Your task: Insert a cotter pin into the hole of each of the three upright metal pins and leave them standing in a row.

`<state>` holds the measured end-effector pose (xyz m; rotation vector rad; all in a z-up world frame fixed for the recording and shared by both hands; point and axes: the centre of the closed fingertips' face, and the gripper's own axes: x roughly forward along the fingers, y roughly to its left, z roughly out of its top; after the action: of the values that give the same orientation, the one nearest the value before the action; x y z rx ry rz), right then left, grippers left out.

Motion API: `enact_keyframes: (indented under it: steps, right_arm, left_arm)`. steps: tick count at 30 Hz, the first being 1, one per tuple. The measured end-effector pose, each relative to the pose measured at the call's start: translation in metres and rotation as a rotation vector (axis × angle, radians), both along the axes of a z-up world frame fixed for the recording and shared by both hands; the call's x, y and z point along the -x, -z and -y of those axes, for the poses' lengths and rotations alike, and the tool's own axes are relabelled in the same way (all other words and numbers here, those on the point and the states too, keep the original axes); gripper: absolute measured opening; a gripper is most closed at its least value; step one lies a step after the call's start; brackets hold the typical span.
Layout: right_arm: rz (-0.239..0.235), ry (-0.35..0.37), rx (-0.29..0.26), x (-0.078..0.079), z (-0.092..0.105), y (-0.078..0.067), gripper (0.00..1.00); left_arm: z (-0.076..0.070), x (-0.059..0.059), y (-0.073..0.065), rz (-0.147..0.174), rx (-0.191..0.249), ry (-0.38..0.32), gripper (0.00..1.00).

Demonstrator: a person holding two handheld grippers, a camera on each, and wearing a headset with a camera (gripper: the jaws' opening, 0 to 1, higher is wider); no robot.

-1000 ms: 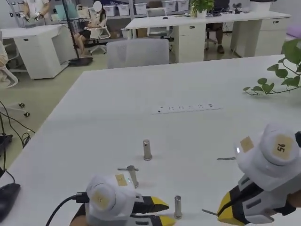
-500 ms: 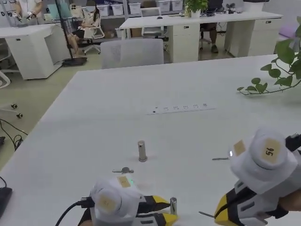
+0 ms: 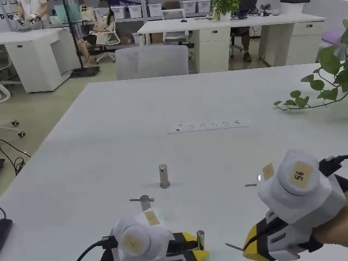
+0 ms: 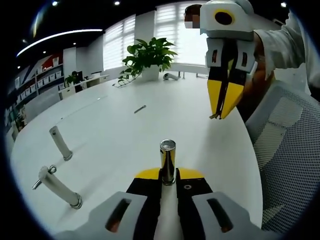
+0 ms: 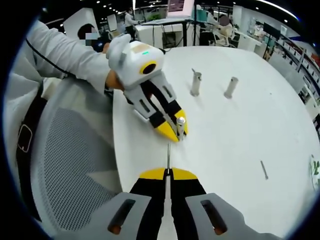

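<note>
Middle metal pin (image 3: 144, 202) cottered. Left tool (image 4: 168, 176) pinches near metal pin (image 4: 167, 152); right tool (image 5: 168, 172) pinches cotter pin (image 5: 168, 155). Far metal pin (image 3: 163, 175) bare.

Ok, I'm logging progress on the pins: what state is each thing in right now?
far metal pin: upright, free, nothing in it.
middle metal pin: upright, inserted cotter pin through it.
near metal pin: upright, clamped, nothing in it yet.
left gripper: shut on near metal pin.
right gripper: shut on held cotter pin, tip short of near metal pin.
spare cotter pin: lying loose on table.
</note>
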<state>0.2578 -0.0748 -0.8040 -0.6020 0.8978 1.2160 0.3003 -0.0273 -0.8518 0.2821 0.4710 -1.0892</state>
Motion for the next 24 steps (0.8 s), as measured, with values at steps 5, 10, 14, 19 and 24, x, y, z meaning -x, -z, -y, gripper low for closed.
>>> enact_keyframes:
  steps: [5,10,14,19,24]
  right_arm:
    - [0.003,0.006,0.007,-0.003,-0.006,0.002,0.03]
    - [0.0,0.021,0.016,-0.007,-0.008,0.005,0.03]
    - [0.002,0.031,0.03,-0.01,-0.01,0.008,0.03]
    - [0.003,0.038,0.053,-0.013,-0.011,0.013,0.03]
    - [-0.002,0.047,0.059,-0.016,-0.015,0.015,0.03]
  left_arm:
    - [0.001,0.0,-0.001,0.008,0.002,0.01,0.07]
    - [0.002,0.001,-0.001,0.016,0.009,0.023,0.07]
    - [0.003,0.001,-0.001,0.02,0.011,0.029,0.07]
    - [0.003,0.002,-0.001,0.018,0.016,0.029,0.06]
    - [0.003,0.002,0.0,0.018,0.017,0.029,0.06]
